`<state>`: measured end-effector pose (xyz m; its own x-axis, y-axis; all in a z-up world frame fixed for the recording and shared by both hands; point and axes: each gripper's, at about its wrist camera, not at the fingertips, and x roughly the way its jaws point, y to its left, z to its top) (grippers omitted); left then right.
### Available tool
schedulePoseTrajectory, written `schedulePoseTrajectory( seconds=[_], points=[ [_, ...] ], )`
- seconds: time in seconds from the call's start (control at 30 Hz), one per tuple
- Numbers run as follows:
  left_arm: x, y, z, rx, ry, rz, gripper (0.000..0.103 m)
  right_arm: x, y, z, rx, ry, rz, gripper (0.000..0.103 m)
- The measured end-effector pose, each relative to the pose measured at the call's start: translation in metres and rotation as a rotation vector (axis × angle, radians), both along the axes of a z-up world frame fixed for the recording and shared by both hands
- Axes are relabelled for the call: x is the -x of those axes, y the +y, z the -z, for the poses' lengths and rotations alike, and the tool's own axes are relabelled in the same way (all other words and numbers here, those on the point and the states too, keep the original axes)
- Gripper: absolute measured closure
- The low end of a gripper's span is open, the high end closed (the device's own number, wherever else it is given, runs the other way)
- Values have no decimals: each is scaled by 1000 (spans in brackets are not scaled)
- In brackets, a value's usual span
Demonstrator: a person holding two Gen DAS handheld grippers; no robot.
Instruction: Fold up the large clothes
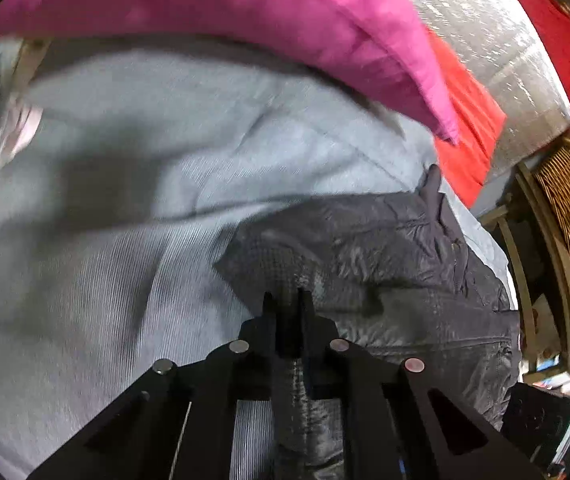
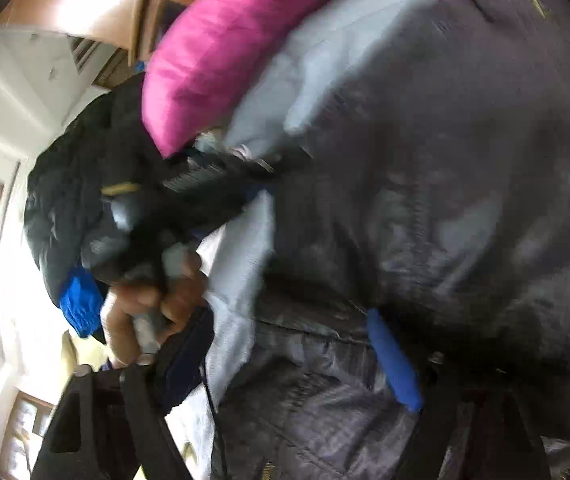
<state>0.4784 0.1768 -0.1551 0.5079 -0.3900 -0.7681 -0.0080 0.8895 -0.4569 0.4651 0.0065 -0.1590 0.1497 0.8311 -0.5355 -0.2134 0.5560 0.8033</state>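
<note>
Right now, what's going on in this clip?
A person with a handheld gripper in each hand is folding a dark grey quilted jacket on a pale blue bedspread. The left gripper has its fingers nearly together, pinching a fold of the jacket. The right wrist view is blurred and filled with jacket fabric; that gripper's fingertips are hidden. A magenta pillow lies at the far edge of the bed.

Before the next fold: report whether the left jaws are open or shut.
Shut: the left gripper pinches a strip of the dark jacket, its jaws nearly together.
</note>
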Motion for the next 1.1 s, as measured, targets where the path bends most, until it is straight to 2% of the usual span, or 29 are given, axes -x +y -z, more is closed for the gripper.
schedulePoseTrajectory(
  seconds=[0.07,0.13,0.2,0.27,0.37,0.43,0.47,0.53,0.6,0.73,0.83,0.87,0.9,0.93,1.0,1.03,1.1],
  points=[
    [-4,-1,-2,-17,-21,-13,95,3,1,1,26,-23,-19,33],
    [-10,-2,12,-56,22,-8,94,4,2,2,56,-27,-21,41],
    [-6,3,15,-54,7,-37,86,7,3,3,72,-28,-20,44],
    [2,10,12,-67,-15,-84,68,8,1,5,63,-27,-18,44],
    [23,19,-9,-136,-83,-165,52,9,-7,-3,56,-37,1,44],
    [43,22,-29,-172,-136,-190,48,12,-18,-8,25,-18,23,37],
    [53,20,-37,-176,-167,-181,47,15,-27,-15,-6,-16,38,29],
    [78,11,-51,-190,-212,-138,43,22,-53,-39,-55,-78,71,22],
    [94,-3,-55,-174,-229,-93,38,23,-85,-53,-47,-113,126,18],
    [107,-46,-41,-211,-230,-11,37,20,-170,-54,-32,-94,302,18],
    [91,-65,-4,-294,-121,12,36,17,-230,-37,-21,-46,439,17],
    [85,-69,11,-330,-79,21,33,15,-242,-31,-5,-28,469,17],
    [83,-68,17,-320,-65,15,32,14,-256,-21,11,2,498,18],
    [84,-65,18,-295,-66,-5,32,11,-268,-7,-32,40,493,18],
    [88,-64,5,-301,-89,-46,32,8,-275,-7,-58,49,468,17],
    [92,-65,-5,-316,-127,-60,32,9,-276,-15,-48,34,461,17],
    [99,-70,-20,-336,-171,-76,31,12,-278,-39,-22,-55,450,17]
  ],
)
